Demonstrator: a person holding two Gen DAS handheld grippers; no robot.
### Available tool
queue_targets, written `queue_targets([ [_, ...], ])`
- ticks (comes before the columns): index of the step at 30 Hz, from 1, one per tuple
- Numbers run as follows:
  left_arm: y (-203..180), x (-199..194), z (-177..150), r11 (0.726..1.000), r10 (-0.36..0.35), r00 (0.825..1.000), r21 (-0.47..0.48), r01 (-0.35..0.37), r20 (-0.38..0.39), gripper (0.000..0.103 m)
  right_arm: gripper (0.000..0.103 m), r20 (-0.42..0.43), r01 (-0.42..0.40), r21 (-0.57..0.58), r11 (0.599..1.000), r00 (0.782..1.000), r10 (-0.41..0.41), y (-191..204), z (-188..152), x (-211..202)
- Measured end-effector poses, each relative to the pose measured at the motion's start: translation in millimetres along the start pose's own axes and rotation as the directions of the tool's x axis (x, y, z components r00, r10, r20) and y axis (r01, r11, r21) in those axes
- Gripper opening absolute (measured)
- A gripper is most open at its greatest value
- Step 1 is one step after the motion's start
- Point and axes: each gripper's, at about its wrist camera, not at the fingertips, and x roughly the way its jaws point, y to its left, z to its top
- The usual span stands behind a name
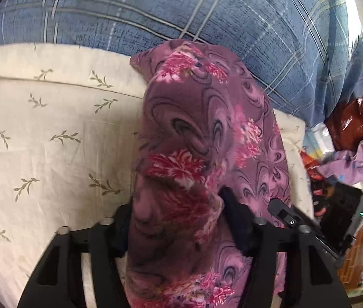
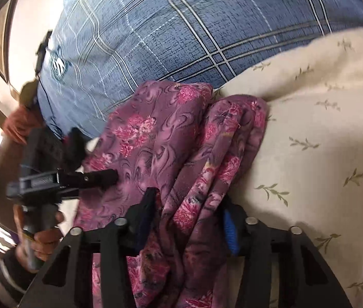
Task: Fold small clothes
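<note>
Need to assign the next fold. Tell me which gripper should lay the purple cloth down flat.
Right, probably. The right gripper has a bunched fold of the purple cloth between its fingers, beside bare sheet. The left gripper straddles the hanging bulk.

Both views are lit by soft daylight. Glare is seen at the far right of the left wrist view and along the left edge of the right wrist view. Straight lines are bent by the fisheye, and dark corners are left. Edge areas are smeared by motion blur.
</note>
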Motion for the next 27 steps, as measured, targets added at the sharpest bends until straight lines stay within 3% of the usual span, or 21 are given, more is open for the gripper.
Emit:
queue_targets([
  [2, -8, -7, -7, 0.999, 0.012, 0.999, 0.034, -0.014, 0.034, 0.034, 0.036, 0.002, 0.038, -0.048, 0.998, 0.999, -0.038, 9, -1, -2],
  [5, -20, -24, -20, 0.998, 0.007, 0.997, 0.064, -0.011, 0.073, 0.027, 0.033, 0.002, 0.046, -0.048, 0.998, 0.999, -0.046, 15, -1, -9],
  [13, -25, -110, -82, 0.992, -0.038, 0.989, 0.127, 0.020, 0.142, 0.026, 0.032, 0.050, -0.070, -0.009, 0.998, 0.996, 0.070, 52, -23, -49],
  [19, 13, -181, -143, 0.993, -0.061, 0.985, 0.109, 0.044, 0.163, 0.027, 0.032, 0.013, -0.167, -0.024, 0.986, 0.986, 0.167, 104, -68, -73],
  [25, 71, -204, -218, 0.999, 0.006, 0.995, 0.035, -0.010, 0.103, 0.029, 0.033, -0.075, -0.150, -0.039, 0.988, 0.986, 0.146, 136, -117, -44],
  [27, 96, -197, -233, 0.999, 0.029, 0.997, -0.019, -0.028, 0.068, 0.036, 0.037, -0.102, -0.115, -0.032, 0.993, 0.989, 0.111, 138, -133, -28],
])
